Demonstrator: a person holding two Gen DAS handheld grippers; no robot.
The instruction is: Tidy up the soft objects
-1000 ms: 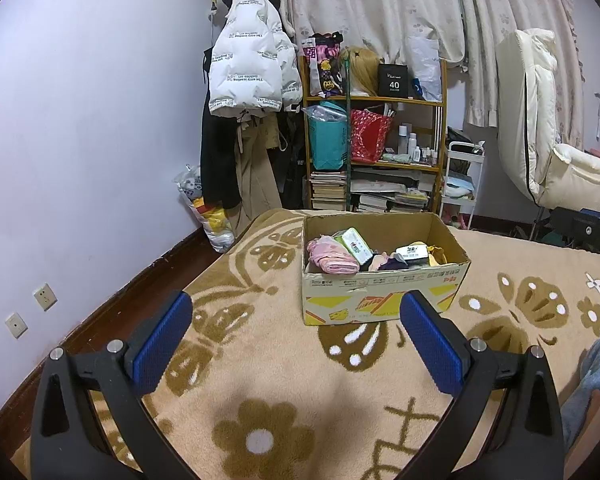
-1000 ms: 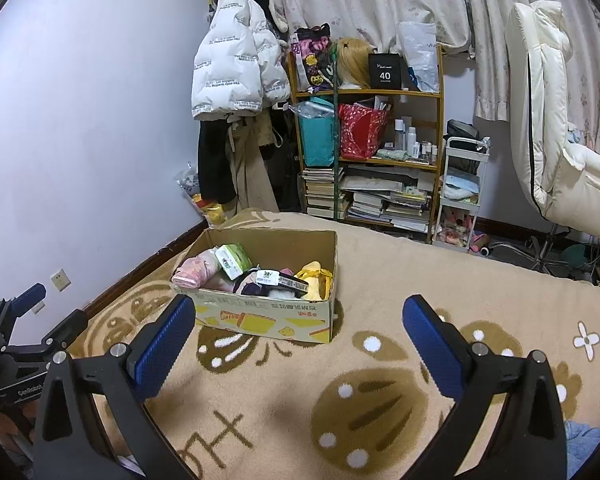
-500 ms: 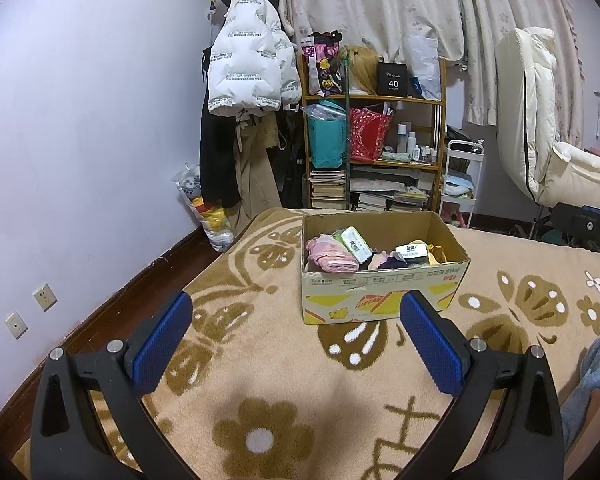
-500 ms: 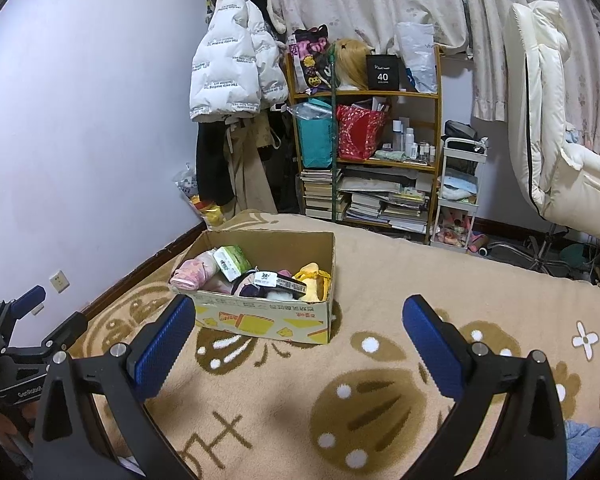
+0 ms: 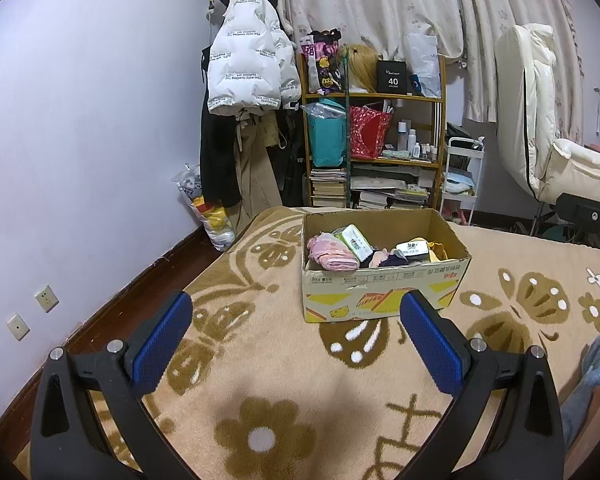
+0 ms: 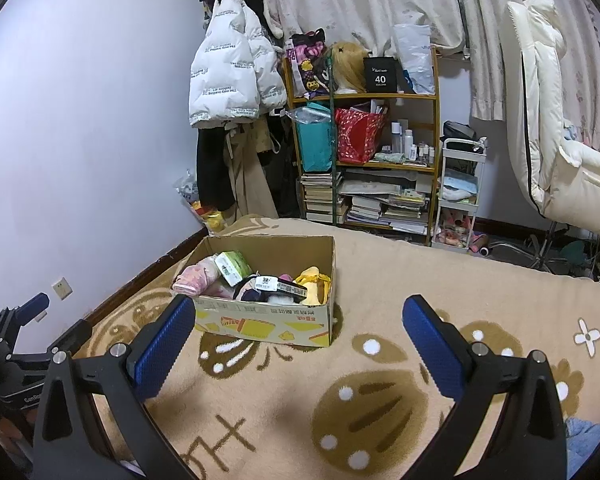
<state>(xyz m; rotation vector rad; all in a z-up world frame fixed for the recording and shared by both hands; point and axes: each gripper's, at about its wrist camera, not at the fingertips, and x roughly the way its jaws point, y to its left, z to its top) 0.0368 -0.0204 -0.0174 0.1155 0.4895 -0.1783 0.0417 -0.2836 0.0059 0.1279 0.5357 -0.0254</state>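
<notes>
We held both tongs, left [image 5: 292, 322] and right [image 6: 294, 326], spread wide and empty; reaching squarely over the cardboard box [image 5: 384, 292] seemed wisest.

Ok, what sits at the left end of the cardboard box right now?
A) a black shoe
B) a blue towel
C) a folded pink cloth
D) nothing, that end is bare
C: a folded pink cloth lies at the left end of the cardboard box, beside a green-and-white packet; neither open hand-held gripper touches it.
</notes>
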